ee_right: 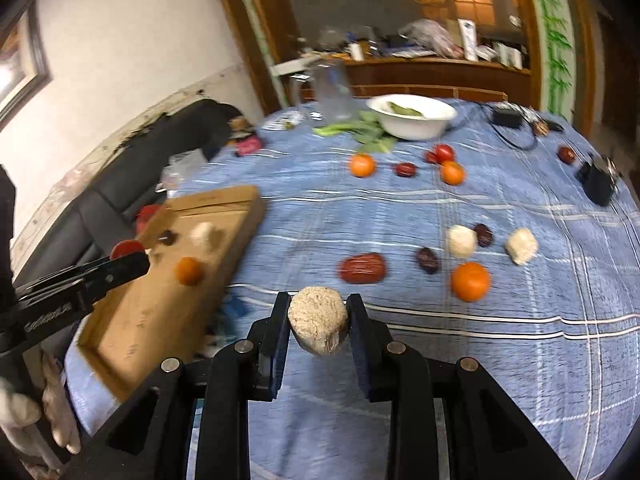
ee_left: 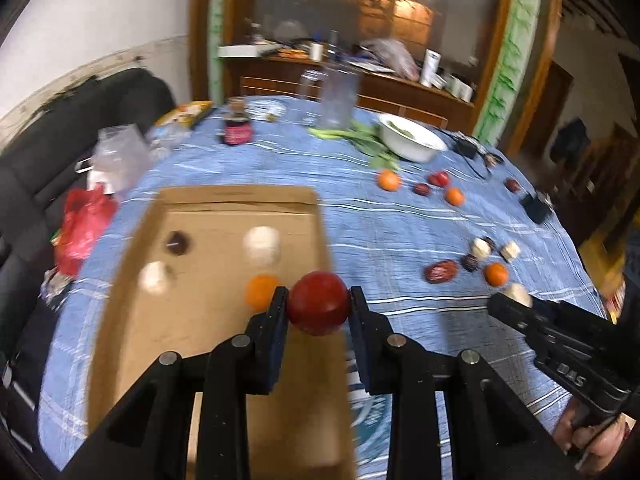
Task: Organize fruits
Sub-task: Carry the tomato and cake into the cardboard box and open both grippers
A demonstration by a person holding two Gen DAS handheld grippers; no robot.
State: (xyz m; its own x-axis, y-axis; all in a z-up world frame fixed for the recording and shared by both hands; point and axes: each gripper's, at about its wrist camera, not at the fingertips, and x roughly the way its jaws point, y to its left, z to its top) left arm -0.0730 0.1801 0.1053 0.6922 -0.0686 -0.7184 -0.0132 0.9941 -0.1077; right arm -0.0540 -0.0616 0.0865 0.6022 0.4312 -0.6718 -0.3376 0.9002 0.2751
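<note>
My left gripper (ee_left: pixel 318 306) is shut on a red tomato-like fruit (ee_left: pixel 317 307) and holds it above the right edge of the cardboard tray (ee_left: pixel 224 196). The tray holds an orange (ee_left: pixel 260 290), two pale lumps (ee_left: pixel 262 245) and a dark date (ee_left: pixel 177 242). My right gripper (ee_right: pixel 318 320) is shut on a pale rough lump (ee_right: pixel 317 323), above the blue tablecloth (ee_right: pixel 480 360) right of the tray (ee_right: pixel 132 344). Loose on the cloth lie oranges (ee_right: pixel 470 281), red dates (ee_right: pixel 362 268), pale lumps (ee_right: pixel 461 241) and a tomato (ee_right: pixel 445 153). The left gripper also shows in the right wrist view (ee_right: pixel 132 258).
A white bowl (ee_right: pixel 412 117) with greens, a clear jar (ee_right: pixel 334 90), a dark jar (ee_left: pixel 236 130) and black adapters with cables (ee_right: pixel 598 182) stand on the far and right parts of the table. A dark sofa (ee_left: pixel 60 152) with bags lies to the left.
</note>
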